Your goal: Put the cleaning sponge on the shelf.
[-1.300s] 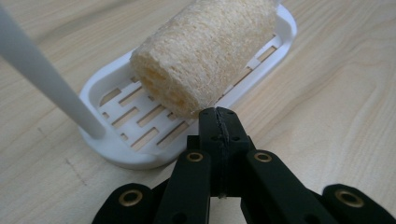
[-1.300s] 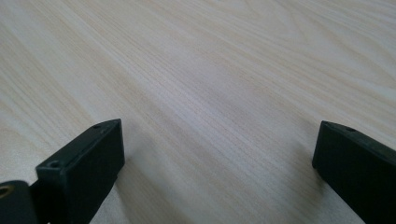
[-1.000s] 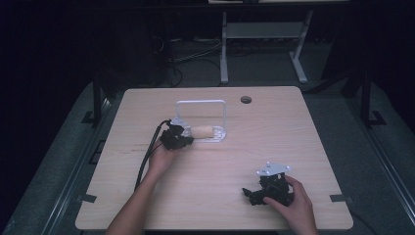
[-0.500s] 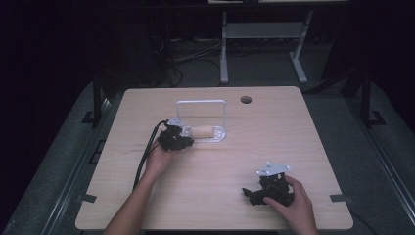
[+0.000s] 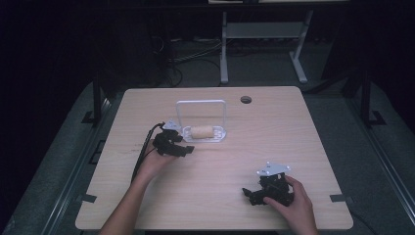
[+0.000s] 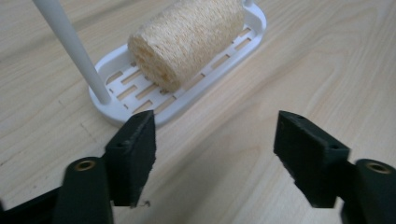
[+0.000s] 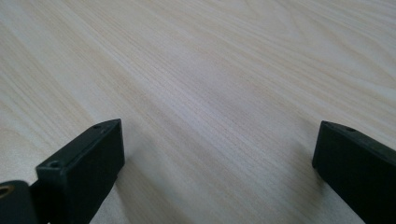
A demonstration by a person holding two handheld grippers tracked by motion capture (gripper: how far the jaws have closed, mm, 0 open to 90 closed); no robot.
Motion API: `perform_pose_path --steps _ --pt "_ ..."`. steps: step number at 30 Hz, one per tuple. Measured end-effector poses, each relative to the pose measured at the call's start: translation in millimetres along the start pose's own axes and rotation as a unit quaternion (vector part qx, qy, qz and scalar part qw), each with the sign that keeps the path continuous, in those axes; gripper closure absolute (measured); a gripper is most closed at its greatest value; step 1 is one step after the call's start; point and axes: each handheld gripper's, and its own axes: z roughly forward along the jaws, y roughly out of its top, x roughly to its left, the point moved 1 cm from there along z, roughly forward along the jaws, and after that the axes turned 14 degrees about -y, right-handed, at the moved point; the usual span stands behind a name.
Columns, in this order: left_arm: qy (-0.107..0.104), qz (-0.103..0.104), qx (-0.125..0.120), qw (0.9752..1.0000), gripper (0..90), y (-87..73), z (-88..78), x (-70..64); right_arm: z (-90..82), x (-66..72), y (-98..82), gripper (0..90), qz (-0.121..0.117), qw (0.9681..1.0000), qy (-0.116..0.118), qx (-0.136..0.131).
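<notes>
On the left, the left hand-held gripper (image 5: 185, 148) sits just short of the white rack (image 5: 218, 138), and its jaws have just been opening: they stand wide now, with nothing between them but bare tabletop (image 5: 220, 196). Dead ahead in the left gripper view, the loofah (image 6: 187, 39) lies on its side in the rack's slotted tray (image 6: 140, 95), beside the near white post (image 6: 70, 46). It looks light, dry and springy, rough enough not to slip and soft enough to dent under a hard squeeze. I'd say the best hold is across the round middle of the roll, pads on opposite sides, clear of the post. The tray holds that one roll and nothing else. Over to the right, the right hand-held gripper (image 5: 252, 193) rests low on the tabletop, jaws spread wide, empty.
</notes>
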Motion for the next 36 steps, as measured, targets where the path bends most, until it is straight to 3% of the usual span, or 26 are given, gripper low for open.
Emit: perform_pose_path --steps 5,10,36 --pt "0.006 0.004 -0.004 1.0 17.8 -6.1 -7.1 -3.8 0.0 0.0 0.0 1.9 0.0 1.0 0.0 0.0" --pt "0.011 0.012 -0.01 0.9998 13.4 -11.9 -15.2 -7.2 0.0 0.0 0.0 1.8 0.0 1.0 0.0 0.0" --pt "0.034 0.021 -0.02 0.999 13.2 -56.1 -42.9 -26.4 0.0 0.0 0.0 1.8 0.0 1.0 0.0 0.0"
